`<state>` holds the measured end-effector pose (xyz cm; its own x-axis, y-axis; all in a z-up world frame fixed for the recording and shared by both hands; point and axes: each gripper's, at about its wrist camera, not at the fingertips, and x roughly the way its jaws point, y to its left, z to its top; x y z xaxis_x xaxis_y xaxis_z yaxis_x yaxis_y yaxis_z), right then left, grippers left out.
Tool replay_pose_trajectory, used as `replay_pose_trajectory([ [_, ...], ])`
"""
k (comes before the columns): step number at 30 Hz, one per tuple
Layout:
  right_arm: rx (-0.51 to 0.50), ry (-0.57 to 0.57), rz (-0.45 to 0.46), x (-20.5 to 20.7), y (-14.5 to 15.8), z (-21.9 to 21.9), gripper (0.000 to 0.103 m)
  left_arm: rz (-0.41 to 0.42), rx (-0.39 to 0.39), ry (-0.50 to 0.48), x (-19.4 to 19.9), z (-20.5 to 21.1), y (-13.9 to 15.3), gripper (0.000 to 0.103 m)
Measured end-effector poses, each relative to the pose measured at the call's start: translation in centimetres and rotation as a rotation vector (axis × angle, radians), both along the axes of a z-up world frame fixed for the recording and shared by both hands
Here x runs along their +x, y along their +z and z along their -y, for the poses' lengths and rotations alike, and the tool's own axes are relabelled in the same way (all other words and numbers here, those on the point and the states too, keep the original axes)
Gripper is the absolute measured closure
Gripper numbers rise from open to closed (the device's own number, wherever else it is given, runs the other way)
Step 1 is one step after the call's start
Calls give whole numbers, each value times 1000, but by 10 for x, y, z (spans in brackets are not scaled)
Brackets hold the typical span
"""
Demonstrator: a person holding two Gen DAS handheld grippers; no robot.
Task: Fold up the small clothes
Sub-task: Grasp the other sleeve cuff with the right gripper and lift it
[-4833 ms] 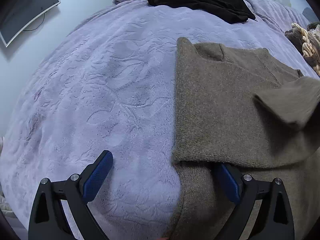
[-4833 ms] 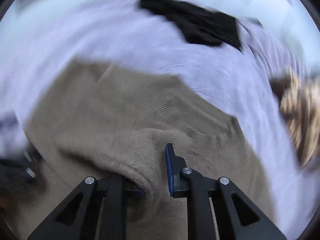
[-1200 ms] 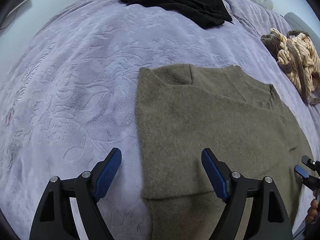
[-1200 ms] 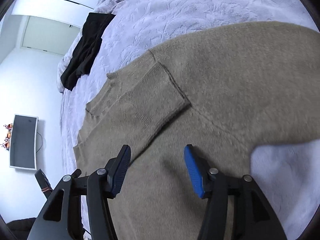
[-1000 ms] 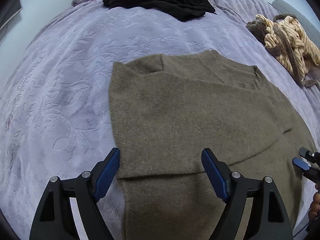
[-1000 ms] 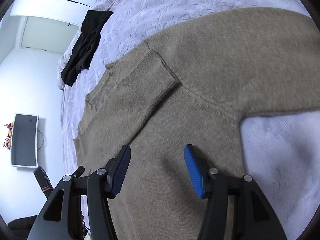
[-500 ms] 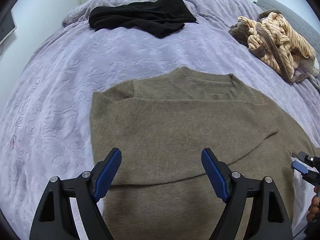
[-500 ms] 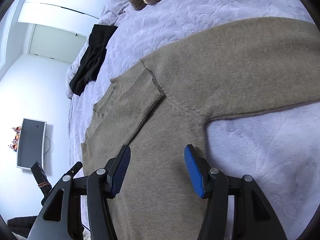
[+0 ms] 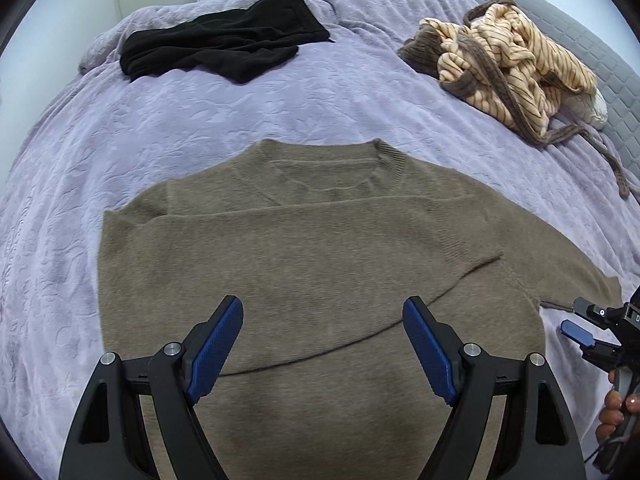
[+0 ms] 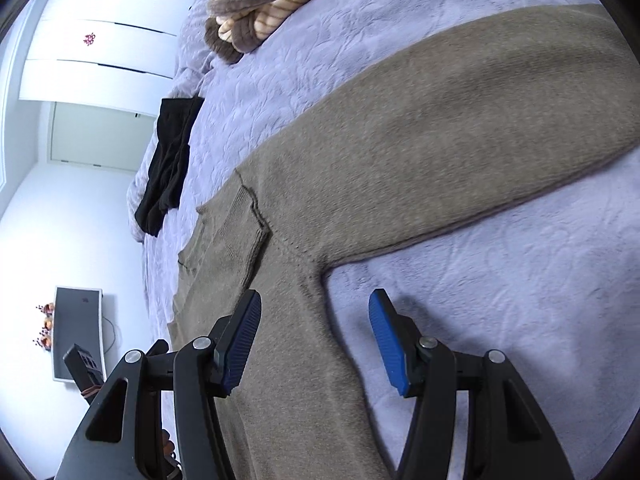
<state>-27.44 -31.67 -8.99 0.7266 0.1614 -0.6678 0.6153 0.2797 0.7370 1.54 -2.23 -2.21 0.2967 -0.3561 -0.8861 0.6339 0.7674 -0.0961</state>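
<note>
**Both grippers open and empty above the brown sweater**

The brown sweater (image 9: 320,264) lies flat on the lilac bedspread (image 9: 200,120), filling the centre and lower half of the left wrist view. Its collar sits at the upper centre of the garment. One sleeve is folded across the chest, its edge running as a line from lower left to the right. In the right wrist view the other sleeve (image 10: 460,140) stretches out towards the upper right of the frame.

The left gripper (image 9: 323,348) stands at the bottom of its own view with its jaws spread wide. Its blue pads (image 9: 216,344) frame bare knit; nothing is between them and they press on nothing.

The right gripper (image 10: 316,340) is also apart, somewhat less wide, at the bottom of its frame. It hovers over the sweater's armpit area, one pad above knit and the other above bedspread, holding nothing. It also shows at the right edge of the left wrist view, with a hand (image 9: 616,412) on it.

A black garment (image 9: 224,40) lies at the upper left, and a striped robe (image 9: 512,64) at the upper right.
</note>
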Motion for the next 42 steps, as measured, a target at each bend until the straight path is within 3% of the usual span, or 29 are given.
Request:
replay_pose_trajectory([
  [13,-30,-232,-57,-72,-7,65,43,-88,-30,-90,-44,94,-20,20],
  [23,45,-649,-103,-173,-30,111,43,-79,-25,-189,-77,172,-31,20],
  [27,80,-702,-54,-175,-38,125,43,-78,-29,-198,-87,195,-32,20],
  [33,85,-656,9,-151,-39,143,43,-45,21,-234,-105,224,-49,20],
  [35,88,-622,39,-146,-39,145,49,-58,72,-243,-109,229,-64,20],
  [37,122,-595,65,-140,-43,145,95,-86,96,-251,-109,227,-75,20],
  [42,153,-515,229,-118,-35,141,96,-102,51,-253,-100,211,-62,20],
])
